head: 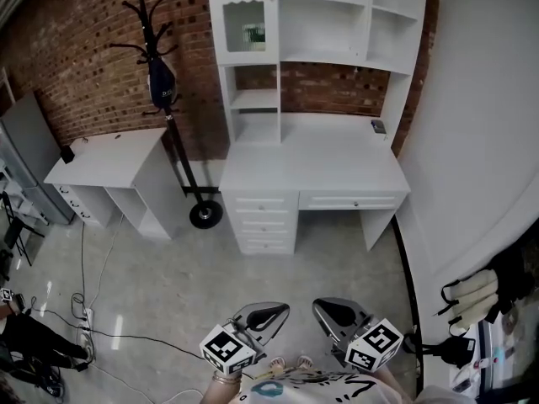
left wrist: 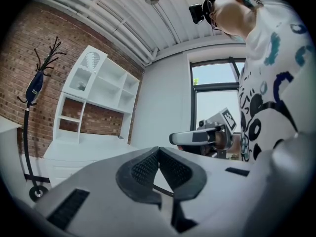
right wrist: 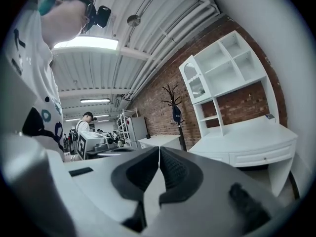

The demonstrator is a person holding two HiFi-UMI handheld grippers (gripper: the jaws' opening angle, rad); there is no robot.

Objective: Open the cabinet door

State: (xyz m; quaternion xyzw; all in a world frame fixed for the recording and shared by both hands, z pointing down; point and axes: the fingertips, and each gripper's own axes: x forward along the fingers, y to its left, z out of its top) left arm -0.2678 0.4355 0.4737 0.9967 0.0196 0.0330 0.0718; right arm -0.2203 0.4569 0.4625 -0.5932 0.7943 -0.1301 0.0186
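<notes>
Left gripper (head: 263, 316) and right gripper (head: 335, 313) are both closed, empty, well apart from the cabinet door (head: 251, 15); arriving closed, they could merely bump it.

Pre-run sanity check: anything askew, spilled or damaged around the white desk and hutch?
Nothing stands out. The glass cabinet door looks shut and square; the desk holds one small dark object. Loose cables trail across the floor at left.
</notes>
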